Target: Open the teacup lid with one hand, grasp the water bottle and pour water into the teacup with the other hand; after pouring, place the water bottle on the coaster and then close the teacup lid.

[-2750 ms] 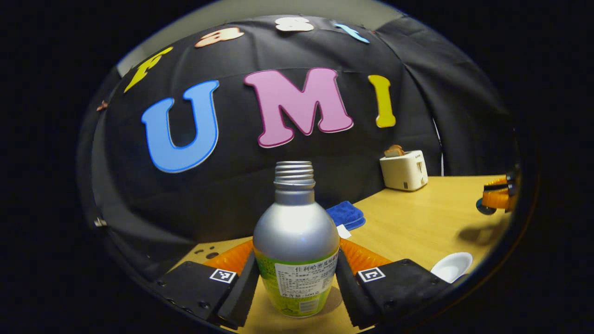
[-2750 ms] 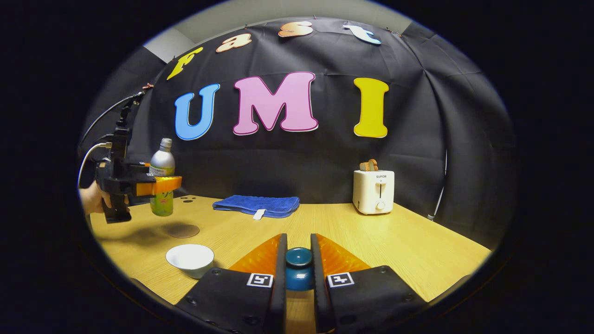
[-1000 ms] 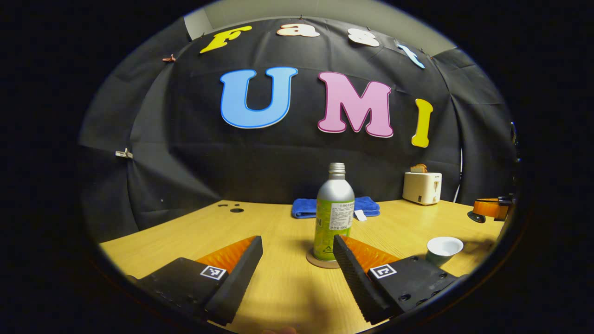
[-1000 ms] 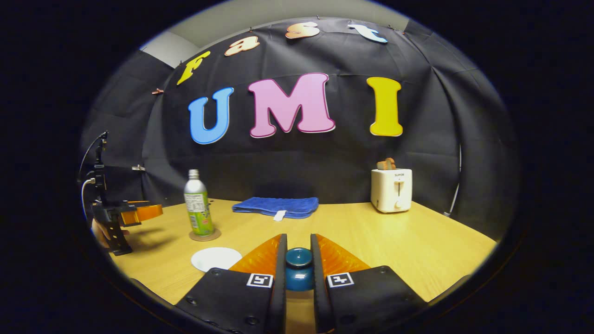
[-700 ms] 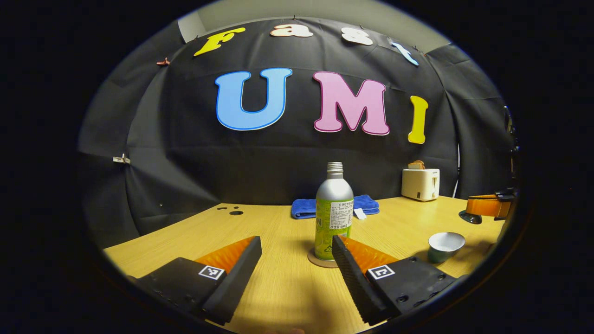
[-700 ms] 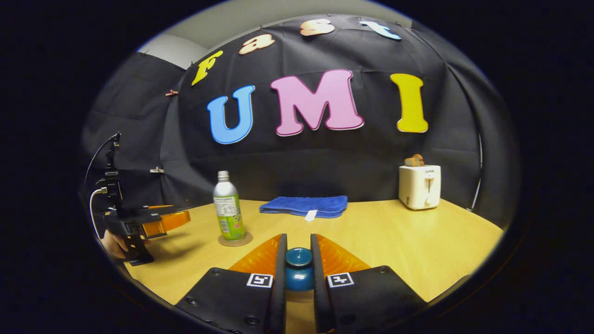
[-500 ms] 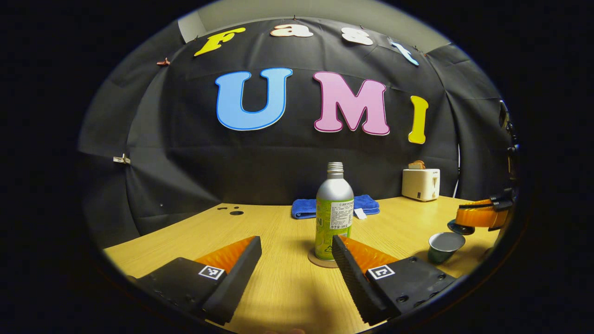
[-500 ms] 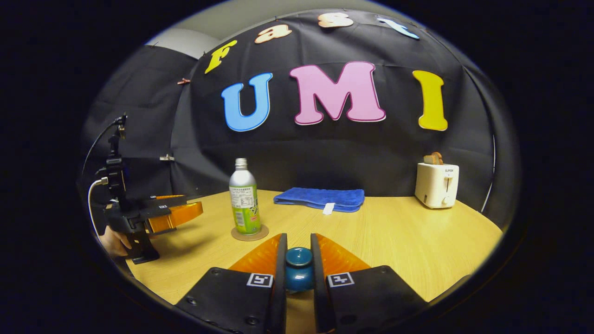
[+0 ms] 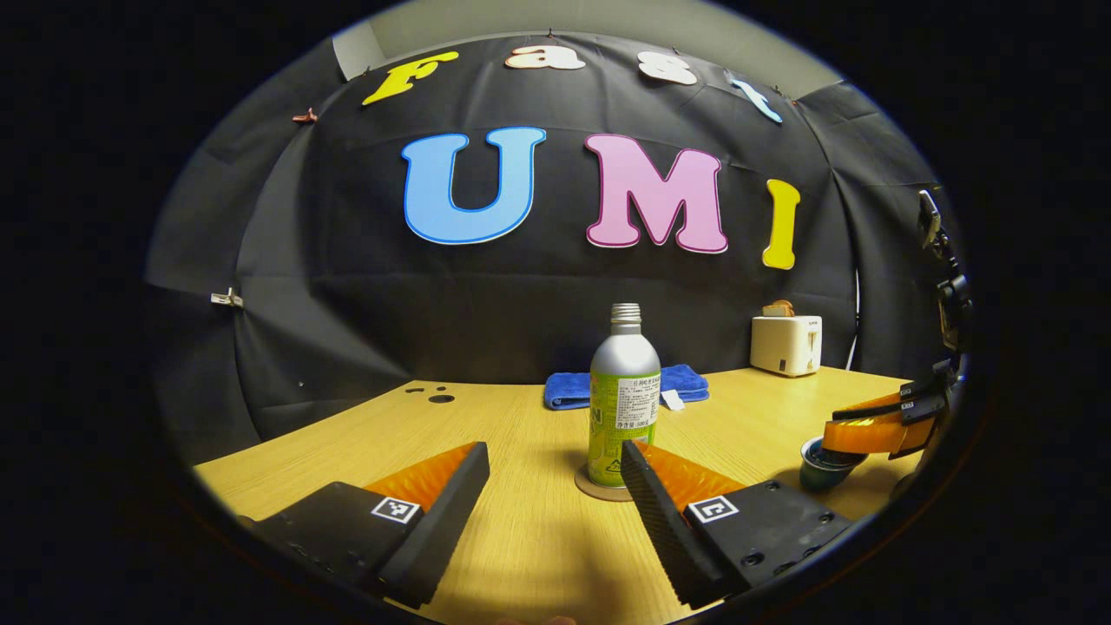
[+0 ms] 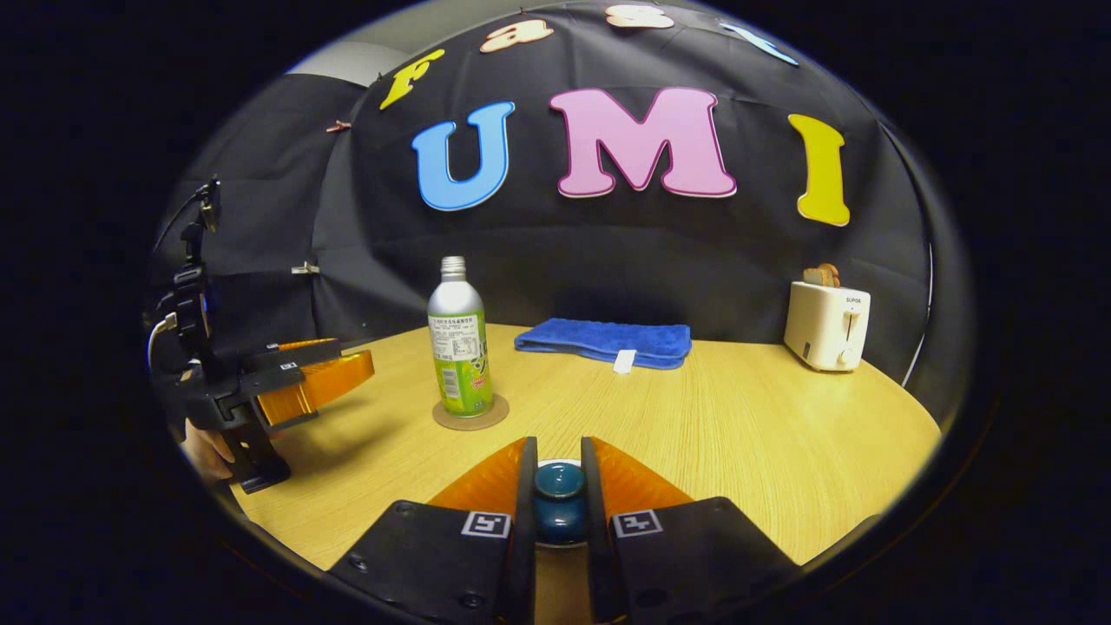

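The silver and green water bottle stands upright on the round brown coaster, uncapped. My left gripper is open, drawn back from the bottle with nothing between its fingers; it also appears at the left of the right gripper view. My right gripper is shut on the dark blue knob of the teacup lid. In the left gripper view the right gripper holds the lid right over the dark teacup. A sliver of white cup rim peeks behind the knob; whether the lid touches it is unclear.
A folded blue cloth lies at the back of the wooden table. A white toaster with bread stands at the back right. A hand holds the left gripper at the table's left edge.
The bottle was set on the coaster and my left gripper opened and backed away. My right gripper has carried the lid leftward and down over the teacup.
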Demonstrator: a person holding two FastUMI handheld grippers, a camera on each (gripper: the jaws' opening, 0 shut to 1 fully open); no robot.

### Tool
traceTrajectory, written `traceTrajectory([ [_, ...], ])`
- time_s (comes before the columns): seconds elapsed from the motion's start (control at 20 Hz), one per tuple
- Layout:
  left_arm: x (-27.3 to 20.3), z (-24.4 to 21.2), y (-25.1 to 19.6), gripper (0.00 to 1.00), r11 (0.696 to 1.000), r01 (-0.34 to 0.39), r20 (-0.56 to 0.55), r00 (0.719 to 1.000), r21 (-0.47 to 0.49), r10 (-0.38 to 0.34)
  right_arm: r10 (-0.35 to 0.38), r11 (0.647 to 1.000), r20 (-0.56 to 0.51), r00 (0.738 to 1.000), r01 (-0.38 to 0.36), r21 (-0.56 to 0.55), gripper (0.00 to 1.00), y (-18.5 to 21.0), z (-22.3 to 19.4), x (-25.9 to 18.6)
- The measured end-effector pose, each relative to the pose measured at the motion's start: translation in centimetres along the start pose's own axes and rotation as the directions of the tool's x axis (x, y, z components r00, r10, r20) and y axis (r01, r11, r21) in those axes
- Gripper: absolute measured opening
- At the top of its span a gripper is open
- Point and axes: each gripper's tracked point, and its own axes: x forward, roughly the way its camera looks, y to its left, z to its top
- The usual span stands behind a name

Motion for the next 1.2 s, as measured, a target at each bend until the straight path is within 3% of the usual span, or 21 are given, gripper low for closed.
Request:
traceTrajectory([
  [0.35,0.0,-0.1,0.0,0.96,1.000,-0.004,-0.003,1.000,0.000,0.004,-0.041,0.999,0.033,0.999,0.041,0.003,0.31,-0.7,0.6,-0.5],
  [0.6,-1.1,0.1,-1.6,0.96,1.000,0.006,-0.001,1.000,0.000,-0.006,-0.092,0.995,0.160,0.983,0.095,-0.012,0.70,-1.2,2.3,-2.0],
  [0.7,-1.7,0.1,-2.6,0.96,1.000,0.019,0.000,1.000,0.000,-0.019,-0.109,0.994,0.210,0.972,0.106,0.025,0.91,-1.6,2.8,-3.0],
  [0.75,-1.9,0.0,-3.0,0.96,1.000,0.024,0.000,1.000,0.000,-0.024,-0.126,0.992,0.213,0.969,0.122,0.032,0.95,-2.0,2.8,-3.5],
  [1.05,-2.8,0.1,-5.2,0.96,1.000,0.024,0.000,1.000,0.000,-0.024,-0.268,0.963,0.209,0.941,0.263,0.049,1.00,-4.3,2.6,-4.3],
  [1.2,-3.1,0.1,-6.4,0.96,0.999,0.043,0.002,0.999,0.001,-0.043,-0.297,0.955,0.210,0.932,0.292,0.055,1.00,-4.5,2.7,-4.4],
])
